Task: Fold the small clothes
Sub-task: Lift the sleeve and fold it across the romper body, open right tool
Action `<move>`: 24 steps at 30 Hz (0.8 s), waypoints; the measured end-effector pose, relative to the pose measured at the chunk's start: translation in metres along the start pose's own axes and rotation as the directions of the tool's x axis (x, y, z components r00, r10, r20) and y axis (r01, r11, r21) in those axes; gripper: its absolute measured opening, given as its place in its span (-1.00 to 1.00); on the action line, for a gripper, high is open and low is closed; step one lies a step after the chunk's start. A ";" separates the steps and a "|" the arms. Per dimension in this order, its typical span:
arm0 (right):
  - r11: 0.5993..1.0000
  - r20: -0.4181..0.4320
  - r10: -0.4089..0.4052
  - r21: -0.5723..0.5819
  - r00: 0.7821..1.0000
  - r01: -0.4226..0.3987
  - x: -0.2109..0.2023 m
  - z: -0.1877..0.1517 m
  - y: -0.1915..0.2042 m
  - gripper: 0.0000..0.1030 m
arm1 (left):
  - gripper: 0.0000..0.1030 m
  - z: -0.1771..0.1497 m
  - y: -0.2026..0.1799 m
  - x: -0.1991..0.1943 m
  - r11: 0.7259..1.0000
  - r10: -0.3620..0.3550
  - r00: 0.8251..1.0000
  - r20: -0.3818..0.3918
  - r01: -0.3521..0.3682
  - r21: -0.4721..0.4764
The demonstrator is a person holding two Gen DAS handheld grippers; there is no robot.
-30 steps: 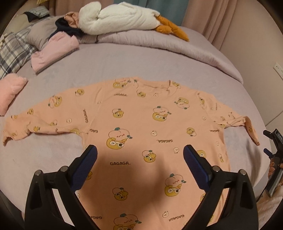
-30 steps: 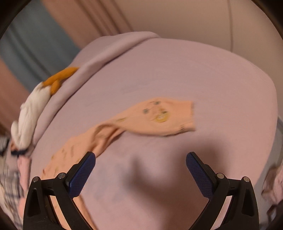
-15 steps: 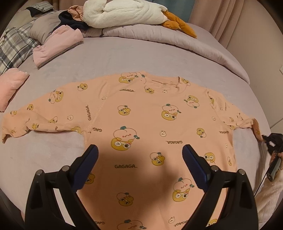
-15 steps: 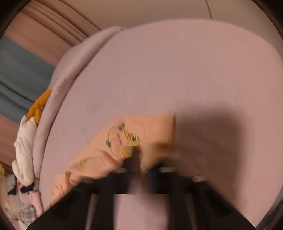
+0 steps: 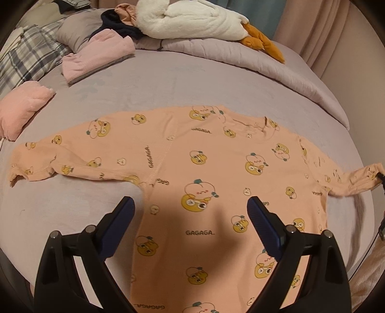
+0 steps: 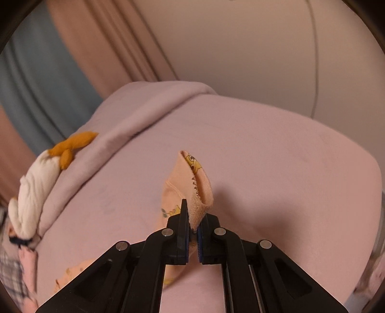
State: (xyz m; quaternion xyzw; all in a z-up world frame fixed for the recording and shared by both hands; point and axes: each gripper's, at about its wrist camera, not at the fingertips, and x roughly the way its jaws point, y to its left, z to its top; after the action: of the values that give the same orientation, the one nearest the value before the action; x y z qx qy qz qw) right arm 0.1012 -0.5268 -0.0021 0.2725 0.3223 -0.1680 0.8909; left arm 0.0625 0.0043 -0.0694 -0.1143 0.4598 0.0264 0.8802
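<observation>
Right gripper (image 6: 192, 231) fingers clamped on the peach shirt's cuff (image 6: 197, 190), cuff lifted off the bed (image 6: 288, 180). Left gripper (image 5: 190, 216) fingers wide apart, hovering over the peach printed shirt (image 5: 204, 168), spread flat mid-bed. Folded pink clothes (image 5: 96, 55) at 11 o'clock, plush goose (image 5: 192, 19) at 12.

Shirt (image 5: 216, 173): showing peach-orange, printed with yellow cartoon ducks and dark "GAGAGA" lettering
Sleeve cuff (image 6: 195, 190): showing peach, with a yellow duck print
Bedspread (image 5: 168, 84): showing plain pale lilac
Plush goose (image 5: 192, 21): showing white, with orange feet
Folded top (image 5: 96, 55): showing dusty pink
Pillow (image 5: 26, 60): showing grey-and-white plaid
Gripper pads (image 5: 262, 221): showing dark blue on black fingers
</observation>
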 end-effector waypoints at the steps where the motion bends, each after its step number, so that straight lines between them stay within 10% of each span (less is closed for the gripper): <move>1: 1.000 0.005 0.016 -0.014 1.000 -0.016 -0.004 0.000 0.003 -0.88 | 0.82 0.000 0.002 -0.002 1.000 -0.001 1.000 0.004 0.001 -0.004; 13: 0.928 0.001 0.245 -0.289 0.969 -0.234 -0.065 -0.020 0.137 -0.88 | 0.82 0.003 0.027 -0.025 0.999 0.013 0.998 0.056 -0.011 -0.036; 24: 0.746 -0.237 0.371 -0.500 0.898 -0.440 -0.051 -0.102 0.248 -0.88 | 0.82 -0.004 0.056 -0.036 0.996 0.031 0.997 0.065 -0.025 -0.086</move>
State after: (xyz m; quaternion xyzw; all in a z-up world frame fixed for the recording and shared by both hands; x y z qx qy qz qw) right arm 0.1326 -0.2624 0.0598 0.0830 0.3432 0.1447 0.9243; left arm 0.0298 0.0601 -0.0525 -0.1442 0.4302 0.0622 0.8890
